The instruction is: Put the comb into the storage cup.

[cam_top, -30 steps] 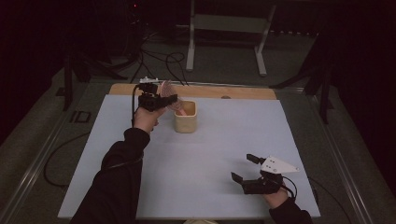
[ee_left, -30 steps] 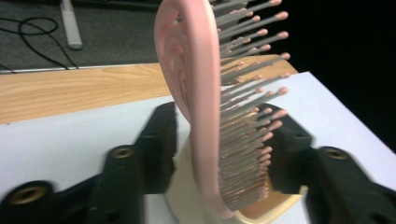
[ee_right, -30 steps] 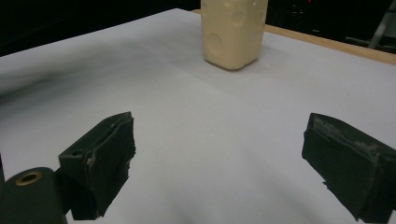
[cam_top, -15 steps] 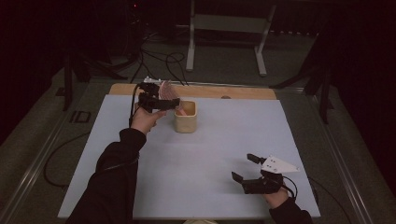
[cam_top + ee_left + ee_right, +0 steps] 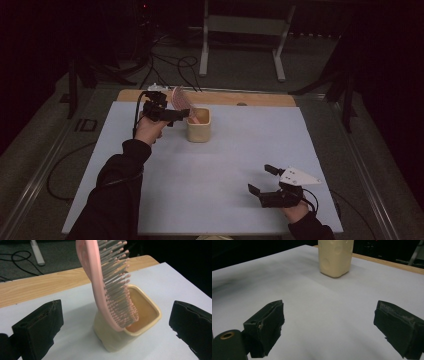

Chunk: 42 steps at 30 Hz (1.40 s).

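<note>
Hairbrush stands handle-down in the cream cup, leaning between the wide-spread, just-opened jaws of the left gripper, untouched; right gripper, also open, rests well apart.

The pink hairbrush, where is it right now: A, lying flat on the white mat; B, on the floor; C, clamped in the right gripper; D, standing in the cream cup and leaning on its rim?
D: the pink hairbrush stands in the cream cup, leaning on its rim, with the left gripper open around it.
</note>
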Available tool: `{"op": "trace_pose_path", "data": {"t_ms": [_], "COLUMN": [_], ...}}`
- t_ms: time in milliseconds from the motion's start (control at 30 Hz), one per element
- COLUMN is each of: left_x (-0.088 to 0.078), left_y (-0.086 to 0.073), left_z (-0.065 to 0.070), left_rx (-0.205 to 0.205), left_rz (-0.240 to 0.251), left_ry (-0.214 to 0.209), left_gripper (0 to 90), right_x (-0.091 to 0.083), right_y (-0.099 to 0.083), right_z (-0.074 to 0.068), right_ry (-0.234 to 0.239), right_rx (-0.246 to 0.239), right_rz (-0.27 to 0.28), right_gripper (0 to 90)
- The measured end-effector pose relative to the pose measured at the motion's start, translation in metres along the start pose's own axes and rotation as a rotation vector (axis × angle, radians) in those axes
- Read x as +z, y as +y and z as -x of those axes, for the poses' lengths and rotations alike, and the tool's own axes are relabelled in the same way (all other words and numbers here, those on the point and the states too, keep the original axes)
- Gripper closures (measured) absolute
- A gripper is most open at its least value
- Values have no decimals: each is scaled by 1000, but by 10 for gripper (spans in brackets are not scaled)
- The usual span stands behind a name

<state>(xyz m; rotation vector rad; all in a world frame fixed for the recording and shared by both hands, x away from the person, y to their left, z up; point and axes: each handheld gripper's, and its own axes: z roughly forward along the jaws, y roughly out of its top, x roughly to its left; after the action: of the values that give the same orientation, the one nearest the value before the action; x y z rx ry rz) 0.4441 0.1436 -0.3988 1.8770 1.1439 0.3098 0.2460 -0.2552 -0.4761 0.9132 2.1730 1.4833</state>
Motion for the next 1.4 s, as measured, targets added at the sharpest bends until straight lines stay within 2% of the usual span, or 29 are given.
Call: {"op": "trace_pose_path", "data": {"t_ms": [100,167,333,667,867,1167,1400], "left_x": [-2,-6,-11,-18,-22,-29,-34], "left_y": [-1,-3,-4,-13,-20,-37,-50], "left_z": [-1,0,2,4,6,7,7], "left_rx": [8,45,90,142,169,165,181], "left_rz": [1,14,13,-9,-19,-40,-50], "left_ry": [-7,-7,-24,-51,-44,-74,-77], "left_gripper": [1,1,0,0,0,0,0], "right_x": [0,0,0,0,0,-1,-1], "right_y": [0,0,0,1,1,1,0], "right_z": [0,0,0,0,1,2,2], "right_ry": [-1,1,1,2,2,-1,-4], "right_rx": [-3,-1,1,1,1,6,2], "right_rz": [0,-1,0,1,-1,4,1], "right_gripper": [90,90,90,90,90,90,90]}}
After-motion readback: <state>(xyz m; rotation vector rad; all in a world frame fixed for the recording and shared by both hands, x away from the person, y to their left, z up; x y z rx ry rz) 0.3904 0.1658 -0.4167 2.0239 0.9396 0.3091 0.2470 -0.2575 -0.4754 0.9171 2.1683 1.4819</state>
